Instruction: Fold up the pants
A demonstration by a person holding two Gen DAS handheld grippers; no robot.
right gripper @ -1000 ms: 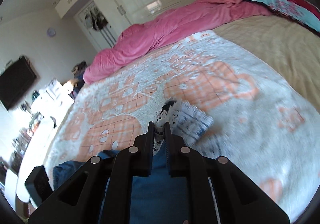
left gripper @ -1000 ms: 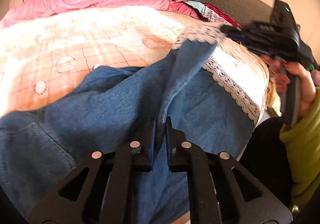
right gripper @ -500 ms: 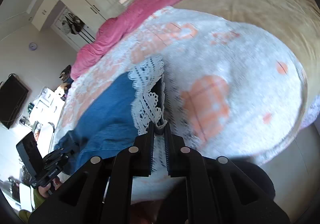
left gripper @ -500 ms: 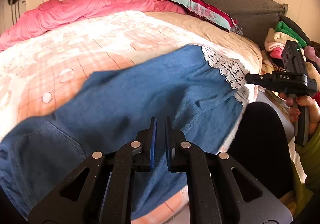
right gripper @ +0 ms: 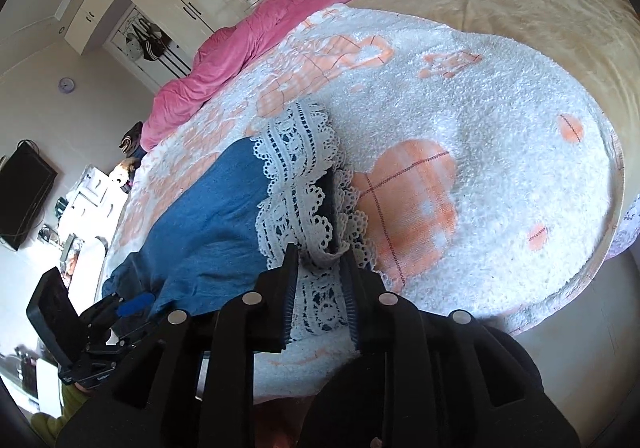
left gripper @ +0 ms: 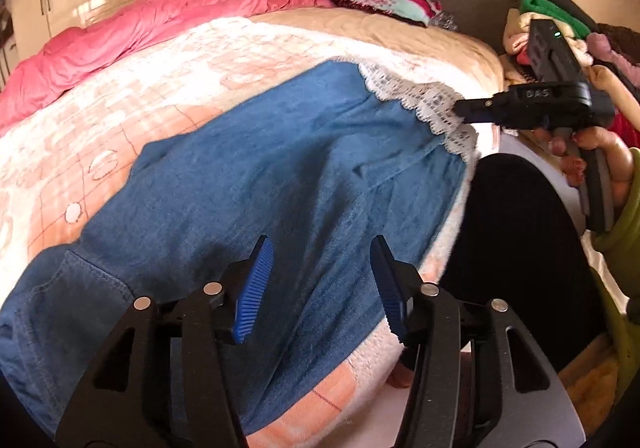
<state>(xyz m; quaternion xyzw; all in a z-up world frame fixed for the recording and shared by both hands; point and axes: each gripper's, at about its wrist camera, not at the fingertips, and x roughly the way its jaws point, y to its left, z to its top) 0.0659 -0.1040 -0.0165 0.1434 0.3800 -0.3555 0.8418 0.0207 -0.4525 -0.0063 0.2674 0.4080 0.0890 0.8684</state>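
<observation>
Blue pants [left gripper: 256, 176], white lace hem [right gripper: 300, 176], laid flat on white-and-orange blanket [right gripper: 460, 120] over bed. Left gripper [left gripper: 322, 280]: fingers wide apart above pants, holding nothing. Right gripper [right gripper: 320, 280]: fingers parted at the lace hem, no grip.

Pants [left gripper: 280, 168] flat on blanket [left gripper: 120, 120], duvet [left gripper: 140, 32] behind
</observation>
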